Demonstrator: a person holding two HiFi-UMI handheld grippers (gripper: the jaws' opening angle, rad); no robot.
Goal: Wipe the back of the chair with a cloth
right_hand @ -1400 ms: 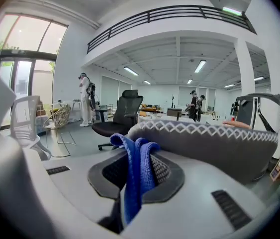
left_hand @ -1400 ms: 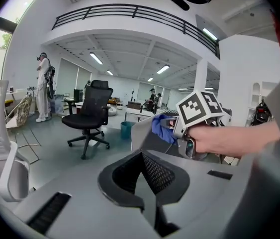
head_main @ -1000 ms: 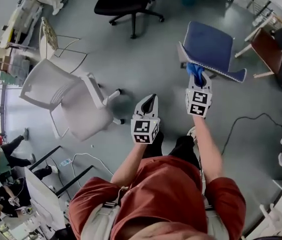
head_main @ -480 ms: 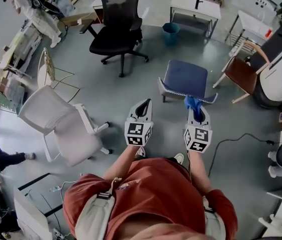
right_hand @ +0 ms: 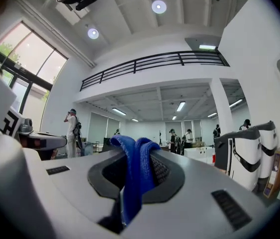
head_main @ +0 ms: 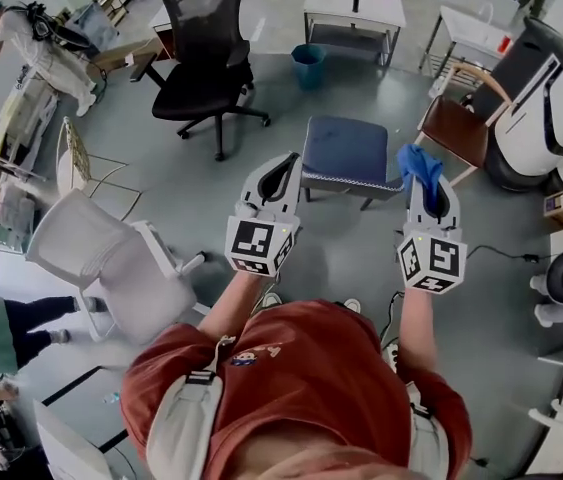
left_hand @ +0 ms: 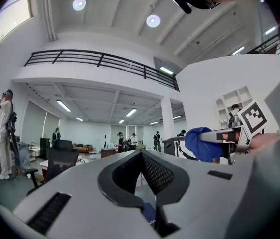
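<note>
A blue padded chair [head_main: 347,152] stands on the grey floor ahead of me, its seat facing up in the head view. My right gripper [head_main: 423,171] is shut on a blue cloth [head_main: 418,161], which bunches over its tip to the right of the chair's seat. The cloth [right_hand: 136,176] hangs pinched between the jaws in the right gripper view. My left gripper [head_main: 281,169] is shut with nothing in it, just left of the chair. Both grippers are raised and point out level into the hall.
A black office chair [head_main: 201,48] stands to the back left, and white chairs [head_main: 111,263] sit at my left. A brown wooden chair [head_main: 458,128] and a white machine [head_main: 551,88] are to the right. A teal bin [head_main: 308,65] and white desk [head_main: 353,13] lie behind. People stand around.
Both grippers lifted away from the blue chair. The right one, with the cloth, swung out to the chair's right; my view tilted up to take in more of the hall.
</note>
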